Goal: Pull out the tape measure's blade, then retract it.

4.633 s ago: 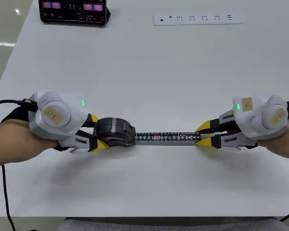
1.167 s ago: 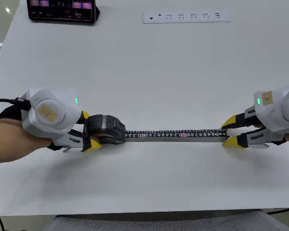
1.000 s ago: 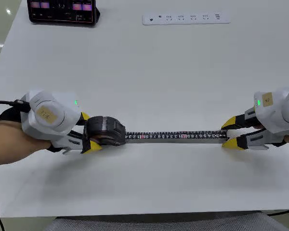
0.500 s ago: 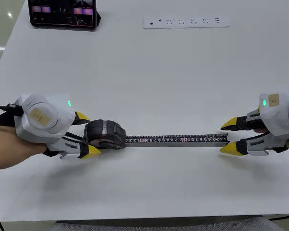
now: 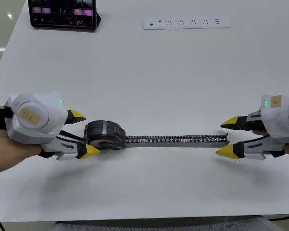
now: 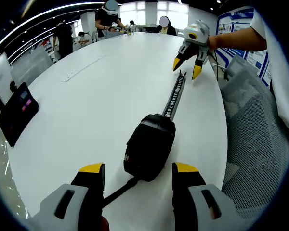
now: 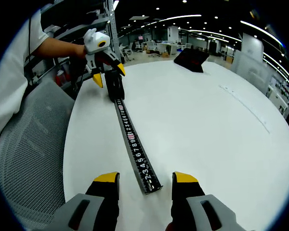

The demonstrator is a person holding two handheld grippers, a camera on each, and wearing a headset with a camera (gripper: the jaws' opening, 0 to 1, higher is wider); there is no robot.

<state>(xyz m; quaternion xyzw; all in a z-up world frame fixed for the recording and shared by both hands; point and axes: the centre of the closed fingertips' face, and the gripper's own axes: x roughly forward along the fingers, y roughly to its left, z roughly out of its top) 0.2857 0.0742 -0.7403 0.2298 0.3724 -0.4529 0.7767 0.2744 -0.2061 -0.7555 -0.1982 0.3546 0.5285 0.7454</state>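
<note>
White table point(image 5: 149, 86): tape measure point(image 5: 104, 134), blade point(image 5: 176, 140) extended flat; power strip point(image 5: 186, 22), tablet point(image 5: 62, 12) at far edge.

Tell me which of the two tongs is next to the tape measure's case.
The left tongs: open, their yellow tips flank the back of the case. The right tongs stand open at the other end, by the tip of the blade.

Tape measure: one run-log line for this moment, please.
left hand-held gripper: open, case rear between jaws | right hand-held gripper: open, blade tip between jaws | blade: extended on table
</note>
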